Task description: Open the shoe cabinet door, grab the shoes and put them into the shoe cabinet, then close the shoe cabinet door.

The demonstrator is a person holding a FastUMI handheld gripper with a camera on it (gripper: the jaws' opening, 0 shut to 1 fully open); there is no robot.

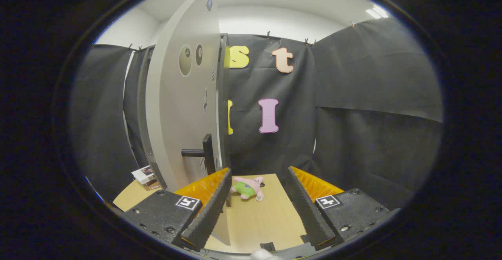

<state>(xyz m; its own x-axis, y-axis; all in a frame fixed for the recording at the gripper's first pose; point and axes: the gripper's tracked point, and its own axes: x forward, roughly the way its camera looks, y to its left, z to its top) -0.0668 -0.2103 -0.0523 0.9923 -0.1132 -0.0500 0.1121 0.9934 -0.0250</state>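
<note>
Spreading wide, gripper fingers hold nothing above wooden table; pink-green plush toy just ahead between them; cabinet door ajar, its handle beside left finger.

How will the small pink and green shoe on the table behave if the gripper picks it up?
The shoe looks soft and plush-like, so it will probably squash between the fingers rather than slip. Being small, it is likely light and may slide on the smooth wooden table if pushed. It lies flat, so rolling seems unlikely. The gripper is open, with the shoe just ahead.
</note>
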